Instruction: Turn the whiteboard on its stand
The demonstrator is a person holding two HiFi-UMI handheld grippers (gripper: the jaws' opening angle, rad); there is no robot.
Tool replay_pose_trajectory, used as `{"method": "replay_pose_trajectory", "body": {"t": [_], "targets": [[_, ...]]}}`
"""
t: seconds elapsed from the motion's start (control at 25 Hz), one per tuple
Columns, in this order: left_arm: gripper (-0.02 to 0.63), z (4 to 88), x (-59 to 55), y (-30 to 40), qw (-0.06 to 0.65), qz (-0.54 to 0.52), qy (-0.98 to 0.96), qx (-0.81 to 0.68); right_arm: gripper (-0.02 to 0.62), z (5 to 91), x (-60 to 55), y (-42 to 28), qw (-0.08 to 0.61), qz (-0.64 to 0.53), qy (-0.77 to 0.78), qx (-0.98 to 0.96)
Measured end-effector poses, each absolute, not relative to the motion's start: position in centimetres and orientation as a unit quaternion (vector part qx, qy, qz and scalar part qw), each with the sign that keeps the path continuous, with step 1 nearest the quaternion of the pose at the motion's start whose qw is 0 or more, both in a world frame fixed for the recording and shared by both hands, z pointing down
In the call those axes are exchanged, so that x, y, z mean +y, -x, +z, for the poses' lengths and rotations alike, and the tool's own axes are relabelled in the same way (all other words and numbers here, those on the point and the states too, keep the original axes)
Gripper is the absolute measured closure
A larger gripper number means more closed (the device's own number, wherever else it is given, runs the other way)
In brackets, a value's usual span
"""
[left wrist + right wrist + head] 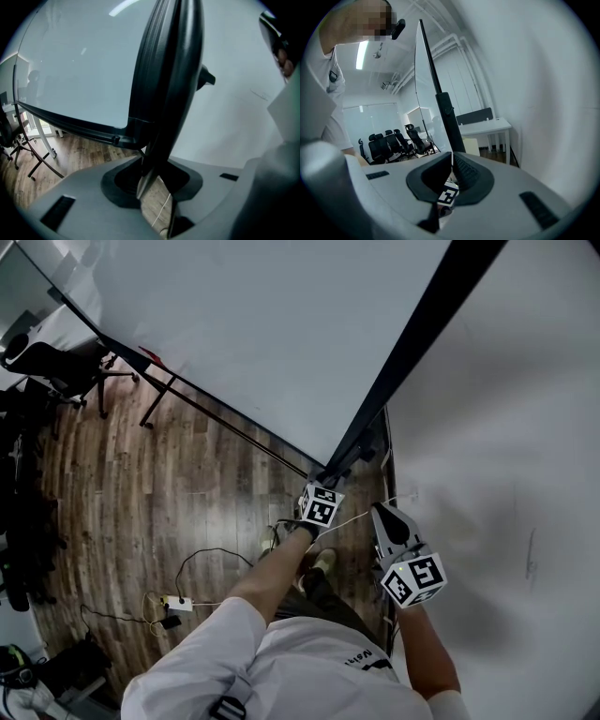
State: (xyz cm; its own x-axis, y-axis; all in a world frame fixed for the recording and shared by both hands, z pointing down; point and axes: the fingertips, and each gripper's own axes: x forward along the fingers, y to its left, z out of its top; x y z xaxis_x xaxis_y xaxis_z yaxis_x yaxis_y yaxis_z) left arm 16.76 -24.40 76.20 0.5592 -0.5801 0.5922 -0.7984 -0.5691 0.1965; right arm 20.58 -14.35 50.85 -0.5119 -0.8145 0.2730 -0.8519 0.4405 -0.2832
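The left claw [155,185] stands partly open astride the dark side frame [168,84] of the whiteboard [262,324], near the board's lower corner, and floor shows through the gap left between its jaws. The right claw [452,159] is parted only a slit and holds nothing, near that same frame. The board is large, blank and white with a dark rim, standing over a wooden floor [187,493] close beside a white wall [506,474]

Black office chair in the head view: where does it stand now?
The black office chair stands at the upper left of the head view, on the wooden floor, just left of the whiteboard and its lower edge.
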Motion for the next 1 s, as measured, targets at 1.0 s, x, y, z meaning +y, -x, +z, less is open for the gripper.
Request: {"method": "replay_pose_trajectory", "body": {"t": [1.0], "targets": [[0.528, 63.0, -16.5, -13.8, 0.189, 0.207, -0.879, -0.386, 0.577, 51.0, -12.3, -19.9, 0.062, 0.198, -0.453, -0.867]]}}
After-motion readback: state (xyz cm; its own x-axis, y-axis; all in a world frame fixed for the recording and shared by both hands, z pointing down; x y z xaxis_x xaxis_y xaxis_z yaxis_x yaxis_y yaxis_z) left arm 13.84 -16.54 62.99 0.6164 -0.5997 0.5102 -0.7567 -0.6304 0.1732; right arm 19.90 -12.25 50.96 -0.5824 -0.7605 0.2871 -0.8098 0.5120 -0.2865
